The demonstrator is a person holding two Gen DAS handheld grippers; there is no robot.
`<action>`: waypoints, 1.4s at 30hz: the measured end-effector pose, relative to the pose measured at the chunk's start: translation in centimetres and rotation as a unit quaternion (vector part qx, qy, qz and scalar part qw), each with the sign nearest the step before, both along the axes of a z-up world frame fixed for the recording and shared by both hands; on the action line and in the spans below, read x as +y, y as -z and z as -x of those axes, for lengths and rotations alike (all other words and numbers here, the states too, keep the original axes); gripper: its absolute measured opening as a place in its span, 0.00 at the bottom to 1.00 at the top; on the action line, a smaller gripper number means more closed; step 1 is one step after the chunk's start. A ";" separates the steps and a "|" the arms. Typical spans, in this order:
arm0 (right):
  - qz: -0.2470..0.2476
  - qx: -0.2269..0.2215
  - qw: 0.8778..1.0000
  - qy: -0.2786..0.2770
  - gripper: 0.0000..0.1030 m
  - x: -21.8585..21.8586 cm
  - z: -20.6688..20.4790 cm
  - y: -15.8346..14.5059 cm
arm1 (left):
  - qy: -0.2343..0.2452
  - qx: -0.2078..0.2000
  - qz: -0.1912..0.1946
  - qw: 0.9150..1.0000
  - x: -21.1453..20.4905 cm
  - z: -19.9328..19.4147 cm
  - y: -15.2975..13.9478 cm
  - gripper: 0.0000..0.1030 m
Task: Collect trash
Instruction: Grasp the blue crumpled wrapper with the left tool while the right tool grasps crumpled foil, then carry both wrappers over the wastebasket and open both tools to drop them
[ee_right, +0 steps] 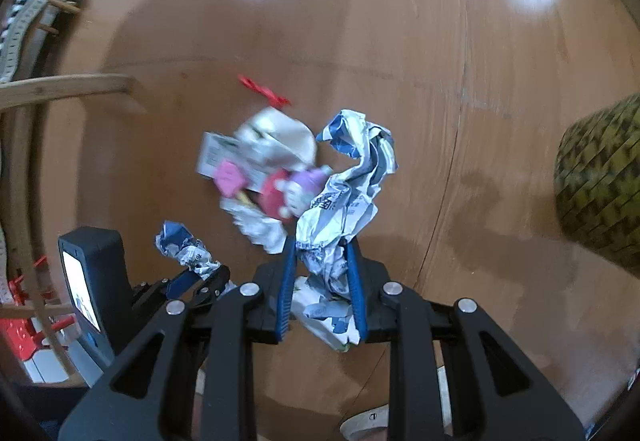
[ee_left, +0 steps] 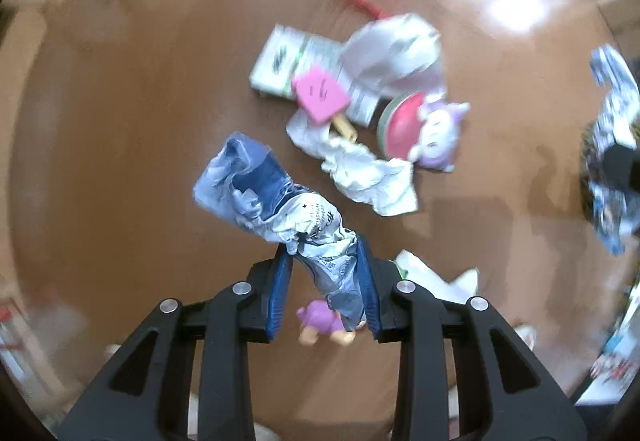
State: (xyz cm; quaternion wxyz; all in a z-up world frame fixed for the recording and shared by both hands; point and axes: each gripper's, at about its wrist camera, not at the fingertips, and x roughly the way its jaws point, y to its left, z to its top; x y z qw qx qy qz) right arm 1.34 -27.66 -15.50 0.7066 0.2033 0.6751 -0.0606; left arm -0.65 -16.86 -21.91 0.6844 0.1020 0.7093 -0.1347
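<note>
Left wrist view is showing the left claw (ee_left: 326, 253) clamping one crumpled blue wrapper (ee_left: 272, 197), while the right claw (ee_right: 322, 249) is clamping one crumpled white wrapper (ee_right: 348, 193).

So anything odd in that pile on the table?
Yes: a watermelon-holding toy figure and a pink ice-pop toy lie among crumpled paper and a carton; they look like toys, not trash.

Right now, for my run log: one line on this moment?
left gripper: shut on crumpled blue-white wrapper | right gripper: shut on crumpled white-blue wrapper
</note>
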 end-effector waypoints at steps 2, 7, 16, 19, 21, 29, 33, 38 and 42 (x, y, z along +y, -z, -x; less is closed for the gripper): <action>-0.001 -0.022 1.000 -0.009 0.24 0.1 0.1 -3.1 | 0.033 -0.018 -0.009 0.999 -0.4 -0.1 -3.6 0.30; -0.008 -0.081 0.996 -0.031 0.24 1.0 1.9 -11.4 | 0.056 -0.038 0.002 0.998 3.5 -1.8 -11.7 0.30; -0.004 -0.137 0.988 -0.069 0.24 1.3 8.0 -20.7 | 0.117 -0.112 0.044 0.986 7.5 4.3 -23.9 0.31; -0.002 -0.141 0.988 -0.057 0.24 1.0 8.7 -20.4 | 0.104 -0.161 0.042 0.981 8.0 5.1 -24.9 0.31; -0.019 -0.137 0.989 -0.042 0.24 0.8 8.5 -19.3 | 0.082 -0.171 0.048 0.981 7.5 4.7 -24.9 0.31; -0.023 -0.139 0.989 -0.041 0.24 0.8 7.9 -18.8 | 0.068 -0.156 0.070 0.983 6.5 3.9 -24.2 0.31; -0.020 -0.139 0.989 -0.035 0.24 0.5 7.9 -18.7 | 0.066 -0.151 0.066 0.984 6.6 3.7 -23.9 0.31; -0.017 -0.145 0.989 -0.021 0.24 -0.6 8.1 -19.3 | 0.074 -0.154 0.072 0.983 6.4 3.4 -23.3 0.31; -0.004 -0.162 0.987 0.007 0.24 -3.2 8.4 -20.7 | 0.100 -0.163 0.076 0.979 4.6 3.0 -23.5 0.31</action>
